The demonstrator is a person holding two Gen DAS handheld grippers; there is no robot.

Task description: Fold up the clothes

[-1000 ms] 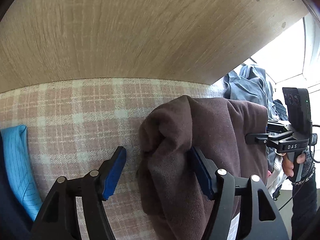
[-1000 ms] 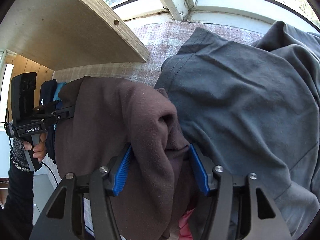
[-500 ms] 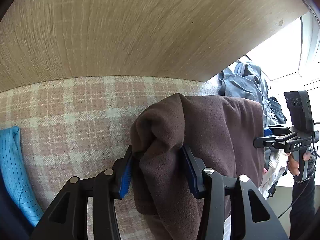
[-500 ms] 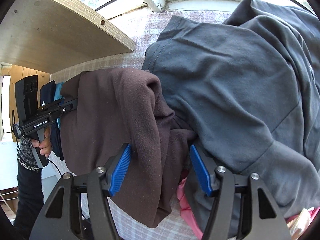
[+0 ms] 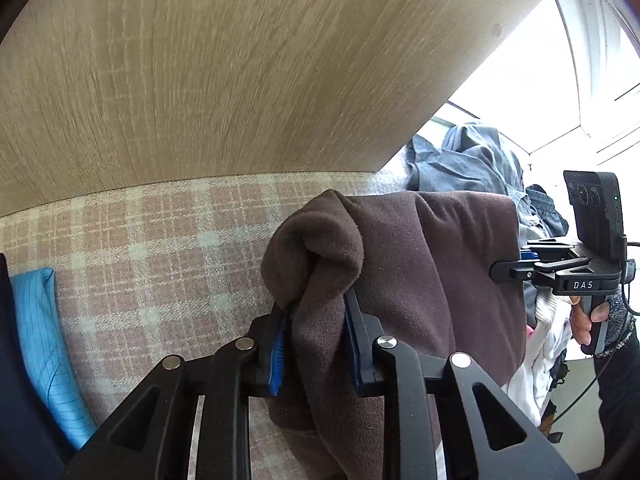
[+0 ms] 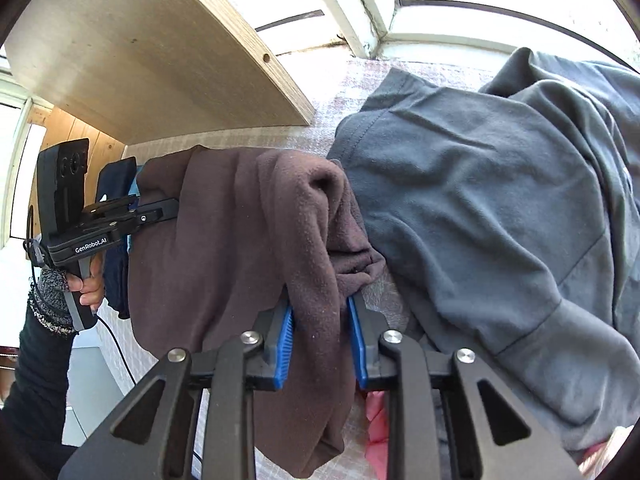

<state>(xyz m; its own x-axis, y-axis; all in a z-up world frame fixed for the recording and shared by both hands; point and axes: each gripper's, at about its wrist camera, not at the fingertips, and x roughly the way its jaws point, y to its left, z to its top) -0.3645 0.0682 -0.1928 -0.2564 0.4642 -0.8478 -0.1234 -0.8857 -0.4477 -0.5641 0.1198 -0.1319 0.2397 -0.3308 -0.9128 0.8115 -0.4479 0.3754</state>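
With both sets of jaws closing on bunched cloth, the brown fleece garment hangs stretched between the two tools above the pink-and-white checked cloth surface. The left gripper pinches a rolled corner at the garment's left end, and the right gripper pinches the matching corner at the opposite end; blue pads press the fleece from both sides in each view. The garment's long axis therefore runs from one gripper to the other — roughly level, with loose fabric draping below the held edge. Neither hand is nearer: each holds its own end, so any coming fold would depend on the two moving together.

A grey cotton shirt lies crumpled just beside the right-hand corner, close enough to be caught. A light wooden panel stands behind the surface.

Hidden or unclear: the lower hem falls out of view behind the gripper bodies, so the garment's type and full length cannot be told. Pink fabric shows only as a scrap beneath.
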